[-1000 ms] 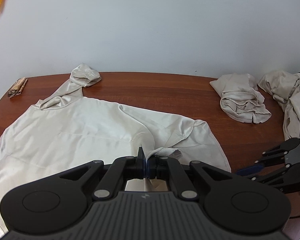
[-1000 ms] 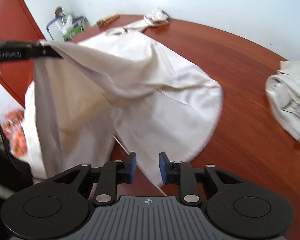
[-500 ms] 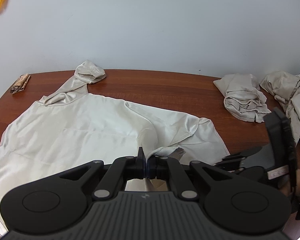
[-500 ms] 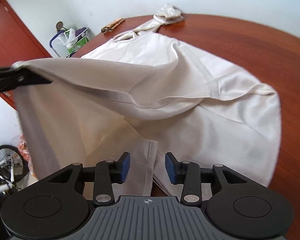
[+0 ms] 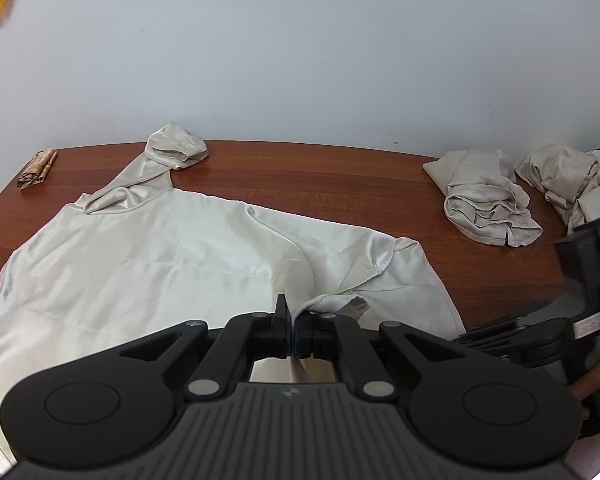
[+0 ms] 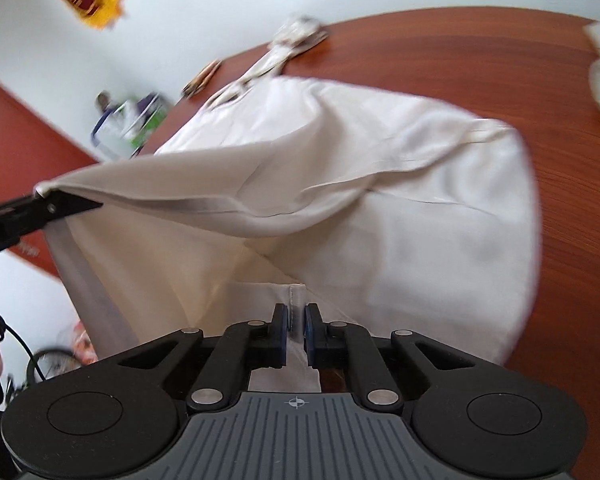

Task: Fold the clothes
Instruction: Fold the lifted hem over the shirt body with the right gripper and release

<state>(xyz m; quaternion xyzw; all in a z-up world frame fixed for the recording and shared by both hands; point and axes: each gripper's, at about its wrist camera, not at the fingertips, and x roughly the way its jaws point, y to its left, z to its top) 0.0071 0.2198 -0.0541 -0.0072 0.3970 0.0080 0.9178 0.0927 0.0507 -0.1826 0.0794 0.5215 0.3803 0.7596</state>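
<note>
A pale cream satin garment [image 5: 160,264] lies spread over the brown wooden table [image 5: 320,176], with one sleeve bunched at the far edge [image 5: 176,152]. My left gripper [image 5: 294,322] is shut on a fold of its near hem. In the right wrist view that same left gripper [image 6: 60,204] holds a corner of the garment [image 6: 380,208] raised, so the cloth drapes down from it. My right gripper [image 6: 296,320] has its jaws almost together on a lower hem corner of the garment. It also shows at the right edge of the left wrist view [image 5: 520,332].
Two crumpled cream garments [image 5: 488,196] [image 5: 568,180] lie at the table's far right. A small brown roll [image 5: 36,168] sits at the far left. Beyond the table's left edge are a red door [image 6: 20,152], a basket with bags [image 6: 128,128] and a bicycle wheel [image 6: 52,360].
My right gripper has moved in to the lower hem corner and its jaws have narrowed from wide open to almost together on the cloth. The left gripper has stayed shut on its fold.
</note>
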